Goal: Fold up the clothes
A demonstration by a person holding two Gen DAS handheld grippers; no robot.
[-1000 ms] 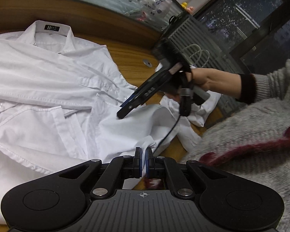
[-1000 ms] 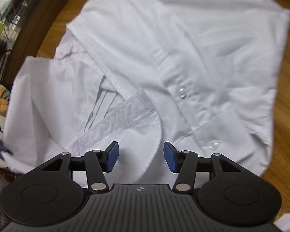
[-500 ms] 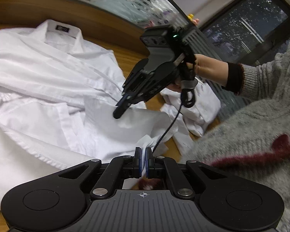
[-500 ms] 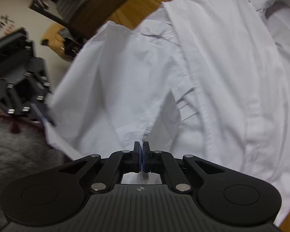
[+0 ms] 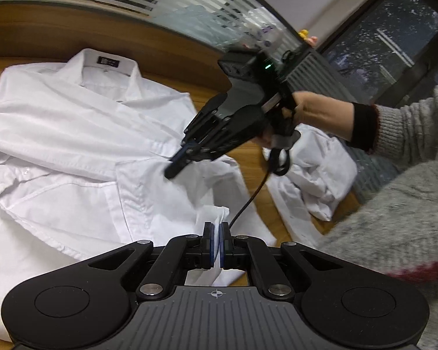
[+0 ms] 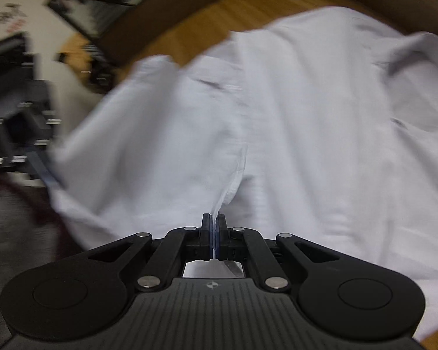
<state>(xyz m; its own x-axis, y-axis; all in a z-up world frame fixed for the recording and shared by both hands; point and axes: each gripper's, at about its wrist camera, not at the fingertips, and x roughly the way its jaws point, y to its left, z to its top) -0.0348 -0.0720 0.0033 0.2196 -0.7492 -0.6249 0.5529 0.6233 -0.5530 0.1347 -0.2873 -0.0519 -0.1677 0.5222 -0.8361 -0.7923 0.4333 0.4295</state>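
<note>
Two grippers are at work on one white shirt (image 5: 73,145), which lies spread on a wooden table (image 5: 213,99) with its collar (image 5: 108,67) toward the far edge, a dark label showing inside it.

From the left wrist view, the left gripper (image 5: 216,242) sits at the near edge of the shirt with its blue pads pressed together on a bunched corner of white cloth, which rises in a small peak just above the fingertips. Farther off, the right gripper (image 5: 175,166) points down and to the left, its tip at a fold near the middle of the shirt's near side. A hand (image 5: 318,113) holds it from the right, with a dark cuff and a grey knitted sleeve (image 5: 408,122) behind. A black cable (image 5: 248,201) hangs from that gripper down toward the table. A second heap of crumpled white cloth (image 5: 321,175) lies on the table to the right, apart from the shirt.

From the right wrist view, which is blurred, the right gripper (image 6: 213,233) has a thin ridge of shirt (image 6: 306,116) cloth between its pads; the pads press on the fabric, though the jaws are just beginning to ease apart. The ridge runs up from the fingertips into the body of the shirt. At the left edge the left gripper (image 6: 43,172) shows as a dark blur at the shirt's corner.
</note>
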